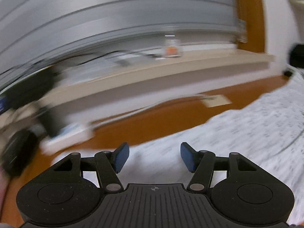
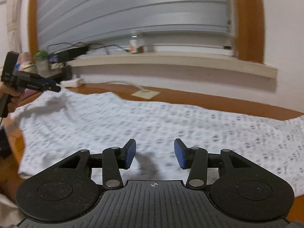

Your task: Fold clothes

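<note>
On the wooden bench (image 2: 171,96), a white patterned garment (image 2: 152,121) lay spread flat, ready for creasing; the left gripper (image 1: 154,156) and right gripper (image 2: 155,153) hovered over it, both released.

both wrist views low over garment (image 2: 152,117)

Pretty heavy motion blur is seen in the left wrist view, with the window blinds (image 1: 133,15) smeared into streaks. The right wrist view is sharper, evenly lit. A soft shadow is cast on the patterned cloth (image 2: 144,157). Straight edges are bowed by fisheye.
</note>
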Action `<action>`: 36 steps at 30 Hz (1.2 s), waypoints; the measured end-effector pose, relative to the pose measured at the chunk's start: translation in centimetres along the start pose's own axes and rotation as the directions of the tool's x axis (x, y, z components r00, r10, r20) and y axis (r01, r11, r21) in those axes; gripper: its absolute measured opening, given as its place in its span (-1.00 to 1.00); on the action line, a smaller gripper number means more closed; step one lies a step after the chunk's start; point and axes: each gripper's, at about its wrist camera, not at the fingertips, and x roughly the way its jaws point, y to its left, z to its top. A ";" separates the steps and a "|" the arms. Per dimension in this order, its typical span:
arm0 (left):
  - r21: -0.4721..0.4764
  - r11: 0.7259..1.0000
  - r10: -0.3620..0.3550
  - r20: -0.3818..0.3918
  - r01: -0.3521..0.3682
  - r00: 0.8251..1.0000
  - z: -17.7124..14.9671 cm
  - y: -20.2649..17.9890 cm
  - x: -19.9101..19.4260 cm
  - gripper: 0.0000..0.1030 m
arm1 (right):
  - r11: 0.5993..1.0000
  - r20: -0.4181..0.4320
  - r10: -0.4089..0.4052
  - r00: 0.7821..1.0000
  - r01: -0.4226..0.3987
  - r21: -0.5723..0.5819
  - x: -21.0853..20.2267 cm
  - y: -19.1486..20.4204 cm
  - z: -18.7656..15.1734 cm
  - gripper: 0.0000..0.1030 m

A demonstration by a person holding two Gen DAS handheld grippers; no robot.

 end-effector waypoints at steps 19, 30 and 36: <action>0.147 0.976 -0.161 0.008 0.158 0.987 4.9 -8.6 9.9 -0.87 | 0.990 -0.083 0.040 0.996 -0.028 0.137 2.1 -4.2 -0.2 -0.02; 0.096 0.987 -0.126 -0.010 0.127 0.992 2.0 -8.1 9.2 0.50 | 0.988 0.019 -0.045 0.999 0.041 0.149 -0.1 -6.0 -0.3 -0.02; 0.096 0.988 -0.124 -0.010 0.124 0.992 1.8 -8.3 9.2 0.53 | 0.934 -0.009 -0.348 0.937 0.348 0.081 -1.5 -15.7 1.1 -0.02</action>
